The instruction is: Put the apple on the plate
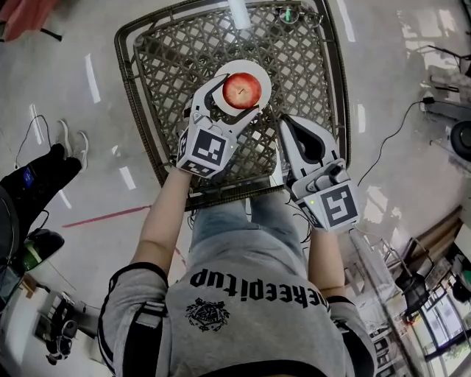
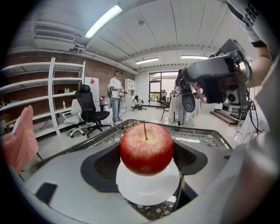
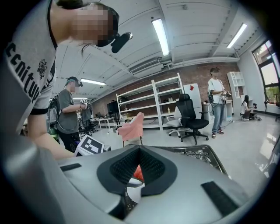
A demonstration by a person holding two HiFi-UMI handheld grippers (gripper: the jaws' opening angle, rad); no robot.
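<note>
A red apple (image 1: 241,90) with a stem rests on a small white plate (image 1: 255,71) near the far middle of a woven wicker table (image 1: 162,74). My left gripper (image 1: 237,96) is open, one jaw on either side of the apple and plate with a little room on both sides. Seen from the left gripper view, the apple (image 2: 146,148) sits between the dark pads (image 2: 103,164) on the plate (image 2: 144,194). My right gripper (image 1: 285,127) hangs over the table just right of the plate, shut on nothing. Its view shows a sliver of apple (image 3: 137,174) and plate (image 3: 133,184) past its jaws.
The table's front edge (image 1: 221,197) is just ahead of the person's knees. A small wire object (image 1: 291,13) lies at the table's far edge. Another person's legs (image 1: 40,177) and cables are on the floor at left. Shelves (image 2: 52,96), an office chair (image 2: 89,111) and people stand farther off.
</note>
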